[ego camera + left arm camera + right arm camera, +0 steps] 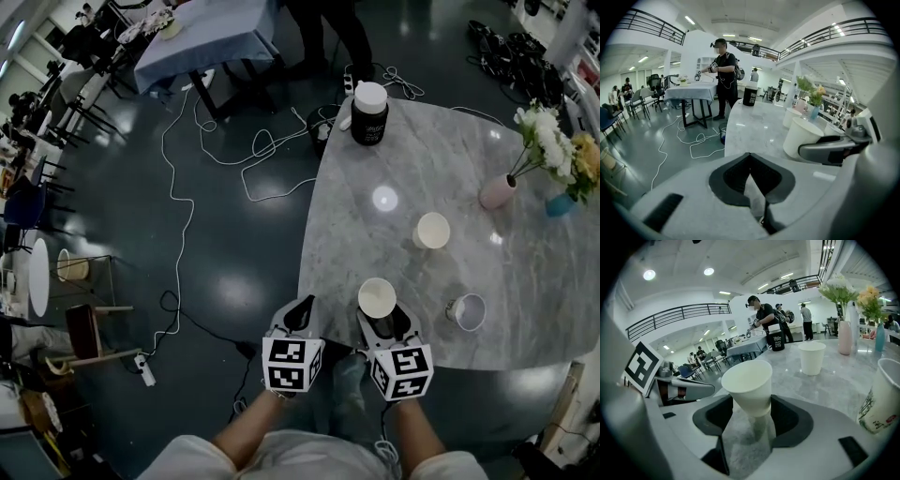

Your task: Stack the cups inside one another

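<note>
A plain white paper cup [377, 296] [746, 380] stands upright near the front edge of the marble table [375, 169], with my right gripper [382, 323] [749, 401] shut on its lower part. A second white cup [432, 230] [811, 357] stands further in, mouth up. A third cup with print on its side [467, 311] [881, 394] is just right of my right gripper. My left gripper [298, 317] [750, 157] hovers at the table's front left edge, shut and holding nothing, a short way left of the held cup [801, 136].
At the table's far side is a black jar with a white lid [369, 112]. A pink vase [497, 191] and a blue vase [561, 204] with flowers stand at the right. White cables [187, 187] trail over the dark floor on the left. A person [724, 75] stands by another table.
</note>
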Demonstrator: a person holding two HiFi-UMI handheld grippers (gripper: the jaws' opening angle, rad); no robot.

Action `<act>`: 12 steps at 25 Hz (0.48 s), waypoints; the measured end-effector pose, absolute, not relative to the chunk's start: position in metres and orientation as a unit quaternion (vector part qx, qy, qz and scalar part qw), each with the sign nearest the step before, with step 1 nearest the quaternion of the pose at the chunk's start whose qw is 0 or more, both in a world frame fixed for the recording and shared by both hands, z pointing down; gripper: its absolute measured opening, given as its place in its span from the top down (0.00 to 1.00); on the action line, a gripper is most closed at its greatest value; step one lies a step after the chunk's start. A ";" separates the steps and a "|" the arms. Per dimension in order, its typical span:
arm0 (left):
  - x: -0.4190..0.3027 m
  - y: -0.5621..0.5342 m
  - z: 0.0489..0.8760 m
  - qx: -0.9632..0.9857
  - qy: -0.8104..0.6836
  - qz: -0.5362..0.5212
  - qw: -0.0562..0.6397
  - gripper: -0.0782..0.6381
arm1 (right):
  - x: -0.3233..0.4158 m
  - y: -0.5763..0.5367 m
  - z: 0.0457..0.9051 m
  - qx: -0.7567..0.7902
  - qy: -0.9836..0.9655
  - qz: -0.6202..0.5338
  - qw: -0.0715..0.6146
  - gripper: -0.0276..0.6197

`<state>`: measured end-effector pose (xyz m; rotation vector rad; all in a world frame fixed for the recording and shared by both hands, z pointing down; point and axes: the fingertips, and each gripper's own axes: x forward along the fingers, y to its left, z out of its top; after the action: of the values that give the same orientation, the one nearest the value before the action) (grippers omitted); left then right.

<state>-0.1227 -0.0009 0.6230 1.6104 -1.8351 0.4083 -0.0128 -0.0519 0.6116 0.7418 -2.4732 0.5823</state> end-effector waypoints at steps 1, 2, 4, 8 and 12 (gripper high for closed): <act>-0.121 -0.004 0.621 0.619 -0.698 0.156 0.325 0.89 | -0.011 -0.053 0.609 0.276 -0.905 0.214 0.243 0.60; -0.119 -0.007 0.618 0.623 -0.695 0.155 0.323 0.89 | -0.008 -0.054 0.607 0.280 -0.904 0.215 0.241 0.60; -0.115 -0.013 0.613 0.631 -0.689 0.155 0.319 0.89 | -0.002 -0.057 0.602 0.290 -0.901 0.218 0.238 0.60; -0.108 -0.027 0.602 0.648 -0.680 0.158 0.306 0.89 | 0.009 -0.065 0.593 0.313 -0.895 0.223 0.227 0.60; -0.097 -0.038 0.593 0.664 -0.669 0.157 0.296 0.89 | 0.017 -0.070 0.582 0.330 -0.891 0.228 0.214 0.60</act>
<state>-0.0966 -0.0379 0.5927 1.7654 -1.7784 0.4183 0.0173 -0.0705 0.5818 0.9150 -2.4705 0.6318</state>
